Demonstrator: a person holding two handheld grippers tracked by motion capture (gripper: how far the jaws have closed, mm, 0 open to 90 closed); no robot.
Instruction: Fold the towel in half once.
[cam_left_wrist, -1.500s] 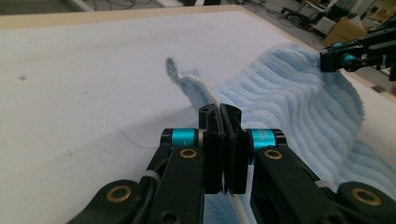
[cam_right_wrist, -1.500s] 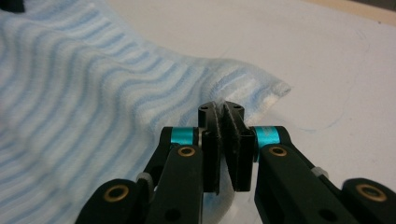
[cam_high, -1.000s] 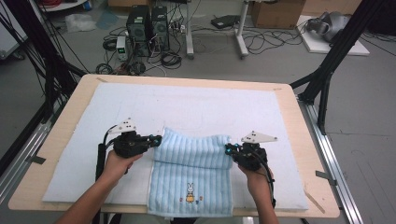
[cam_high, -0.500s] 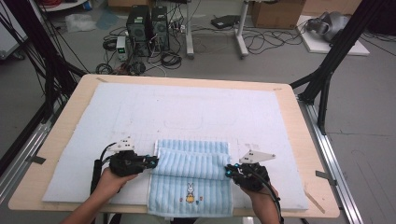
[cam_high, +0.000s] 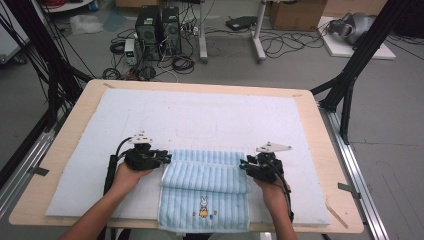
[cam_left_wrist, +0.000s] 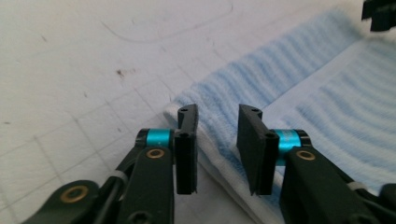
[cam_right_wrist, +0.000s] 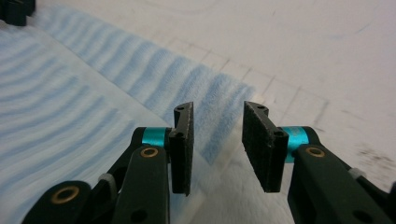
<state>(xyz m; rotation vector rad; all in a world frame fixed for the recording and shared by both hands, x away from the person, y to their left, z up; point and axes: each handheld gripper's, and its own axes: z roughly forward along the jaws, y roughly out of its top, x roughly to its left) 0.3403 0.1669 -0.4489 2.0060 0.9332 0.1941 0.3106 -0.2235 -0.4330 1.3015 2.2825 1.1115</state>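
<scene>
1. Grey floor beyond the desk (cam_high: 320, 150) carries computer towers (cam_high: 157, 25), tangled cables (cam_high: 280, 45) and a cardboard box (cam_high: 295, 12); black frame struts (cam_high: 350, 85) rise at both sides.
2. On the wooden desk lies a white mat (cam_high: 200, 115) with faint grid lines and a few dark specks.
3. At the near edge of the mat, in the middle, rests a light blue striped towel (cam_high: 205, 192), its far part folded back toward the person so that a doubled band crosses its upper half.
4. Below the fold, a small embroidered rabbit (cam_high: 203, 206) shows on the single layer, close to the desk's near edge.
5. The left hand-held gripper (cam_high: 161, 159) sits at the left end of the folded band, held by the person's left hand (cam_high: 129, 175). In the left gripper view its jaws stand apart over the towel's white-hemmed corner (cam_left_wrist: 212, 140), pads not pressing the cloth: released, having just been opening.
6. The right hand-held gripper (cam_high: 246, 165) sits at the right end of the same band, held by the right hand (cam_high: 272, 192). In the right gripper view its jaws are parted above the towel's striped edge (cam_right_wrist: 215, 116), gripping nothing: released, also having just been opening.
7. Each gripper view catches the tip of the other tool in a far upper corner, across the towel.
</scene>
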